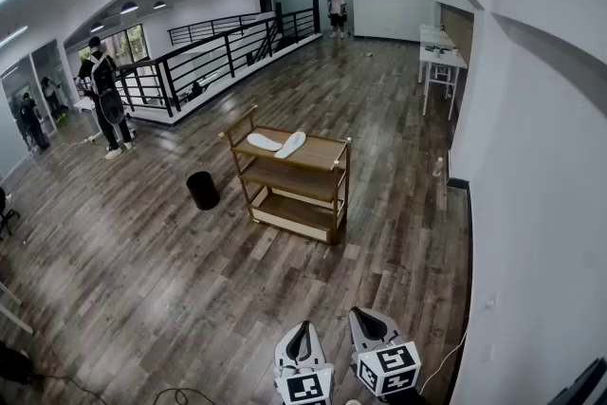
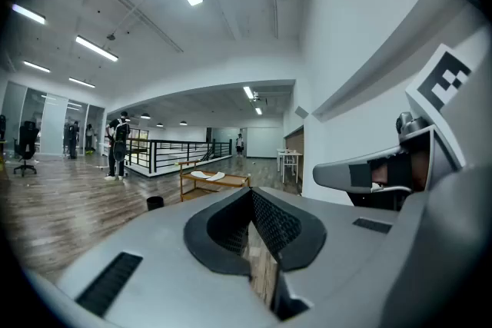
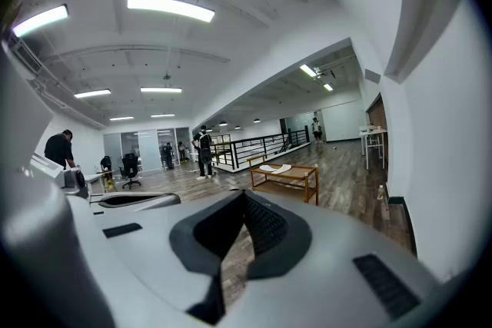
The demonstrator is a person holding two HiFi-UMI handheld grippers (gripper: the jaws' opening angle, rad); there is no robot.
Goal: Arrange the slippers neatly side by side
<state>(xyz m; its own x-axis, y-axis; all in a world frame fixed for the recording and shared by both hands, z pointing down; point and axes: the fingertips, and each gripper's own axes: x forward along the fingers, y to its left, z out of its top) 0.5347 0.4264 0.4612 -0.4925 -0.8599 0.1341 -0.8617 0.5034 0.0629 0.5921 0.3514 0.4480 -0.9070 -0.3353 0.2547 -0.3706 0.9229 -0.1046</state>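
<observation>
At the left edge of the head view a person in dark clothes (image 1: 102, 95) stands on the wooden floor (image 1: 114, 261), beside a black railing (image 1: 218, 47) that runs toward the upper middle of the frame. Right of that, a small black bin (image 1: 202, 190) stands on the floor just left of a wooden three-shelf cart (image 1: 294, 194) at the frame's centre. On the cart's top shelf lie a white slipper (image 1: 264, 142) and a second slipper (image 1: 291, 144), set at an angle to each other in a shallow V, their near ends close together. Another person (image 1: 336, 9) stands far back at top centre, and white tables (image 1: 438, 62) line the wall at upper right. At the bottom edge, well apart from the cart, the left gripper (image 1: 302, 341) sits just left of the right gripper (image 1: 370, 327). The left gripper view shows its jaws together at the tips (image 2: 251, 192), clamping nothing; the right gripper view shows the same, jaws together at the tips (image 3: 244, 194), with the cart and slippers small in the distance beyond.
</observation>
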